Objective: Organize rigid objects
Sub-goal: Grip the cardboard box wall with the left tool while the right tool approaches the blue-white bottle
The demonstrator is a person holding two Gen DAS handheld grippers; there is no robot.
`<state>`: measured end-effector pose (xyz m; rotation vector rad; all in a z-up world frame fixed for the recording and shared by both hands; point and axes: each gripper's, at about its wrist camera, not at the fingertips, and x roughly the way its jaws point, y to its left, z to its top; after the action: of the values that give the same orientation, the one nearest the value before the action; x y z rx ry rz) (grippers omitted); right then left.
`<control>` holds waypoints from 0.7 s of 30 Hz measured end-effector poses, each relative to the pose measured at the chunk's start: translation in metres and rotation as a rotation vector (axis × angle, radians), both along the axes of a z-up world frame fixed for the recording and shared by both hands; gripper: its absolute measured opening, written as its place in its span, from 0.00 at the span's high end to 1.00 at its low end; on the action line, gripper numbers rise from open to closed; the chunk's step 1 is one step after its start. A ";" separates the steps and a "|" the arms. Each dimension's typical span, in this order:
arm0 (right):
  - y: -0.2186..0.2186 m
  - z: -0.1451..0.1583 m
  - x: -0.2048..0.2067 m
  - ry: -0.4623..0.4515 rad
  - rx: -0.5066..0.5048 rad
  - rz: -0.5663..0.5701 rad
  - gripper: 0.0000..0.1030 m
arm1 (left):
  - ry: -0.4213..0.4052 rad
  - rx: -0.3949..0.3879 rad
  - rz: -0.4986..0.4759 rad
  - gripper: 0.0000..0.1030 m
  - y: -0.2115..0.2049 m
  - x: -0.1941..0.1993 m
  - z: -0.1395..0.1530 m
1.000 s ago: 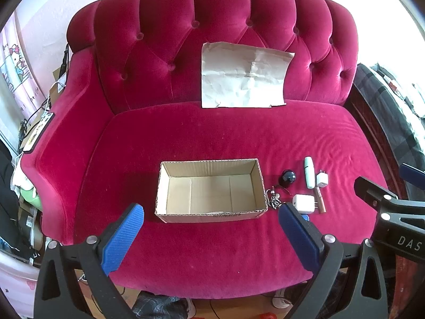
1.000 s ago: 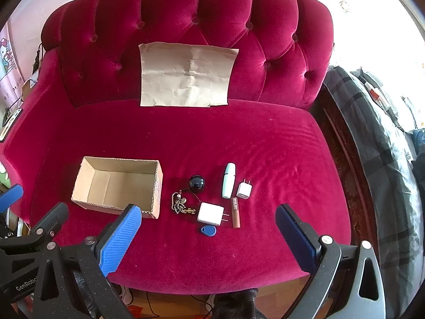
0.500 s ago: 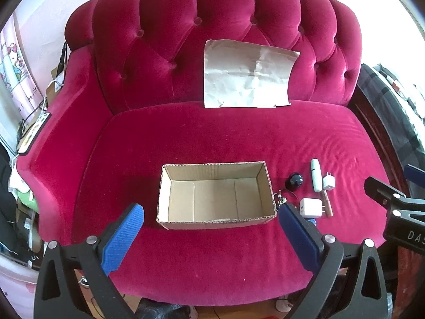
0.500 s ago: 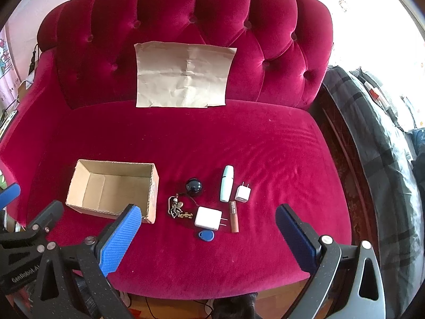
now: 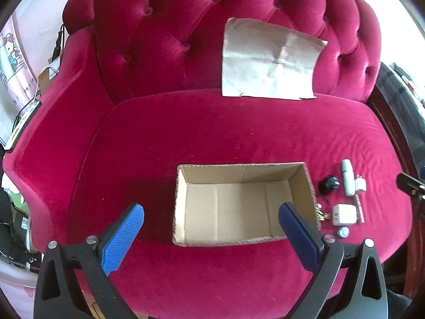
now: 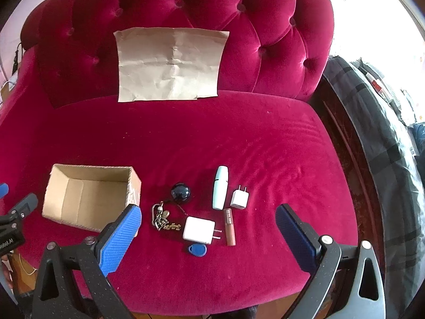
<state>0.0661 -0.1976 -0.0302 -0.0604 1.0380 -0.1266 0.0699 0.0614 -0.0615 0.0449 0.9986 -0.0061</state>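
An empty open cardboard box (image 5: pixel 309 183) (image 6: pixel 134 187) sits on a crimson velvet sofa seat (image 5: pixel 212 138). Right of it lie small items: a large white charger (image 6: pixel 198 230), a small white plug (image 6: pixel 239 199), a pale mint tube (image 6: pixel 220 187), a brown lipstick (image 6: pixel 229 227), a dark round object (image 6: pixel 180 191), a key bunch (image 6: pixel 162 219) and a blue tag (image 6: pixel 197 250). My left gripper (image 5: pixel 211 235) is open and empty above the box's near side. My right gripper (image 6: pixel 208 238) is open and empty just above the charger and tag.
A creased brown paper sheet (image 6: pixel 170 63) leans on the tufted backrest (image 6: pixel 186 8). A grey plaid bedcover (image 6: pixel 385 159) lies right of the sofa. Cables and clutter (image 5: pixel 24 101) sit beyond the left armrest. The sofa's front edge (image 6: pixel 212 300) is close below the grippers.
Both grippers have moved forward and down toward the seat. The box and the small items now look larger and nearer. Nothing was taken hold of.
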 end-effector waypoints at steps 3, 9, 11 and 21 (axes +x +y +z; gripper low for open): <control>-0.004 -0.010 0.010 0.002 -0.004 -0.006 0.00 | 0.016 0.011 0.005 0.00 0.008 0.012 -0.015; -0.014 -0.035 0.031 0.022 0.014 -0.033 0.00 | 0.040 0.053 0.009 0.00 0.020 0.031 -0.044; -0.017 -0.042 0.037 0.027 0.017 -0.041 0.00 | 0.057 0.046 0.026 0.00 0.026 0.038 -0.055; -0.040 -0.081 0.073 0.062 0.068 -0.104 0.00 | 0.112 0.033 0.034 0.00 0.056 0.053 -0.099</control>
<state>0.1395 -0.2381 -0.1111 0.0517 1.1069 -0.1843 0.1230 0.1169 -0.1602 0.0578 1.1112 0.0395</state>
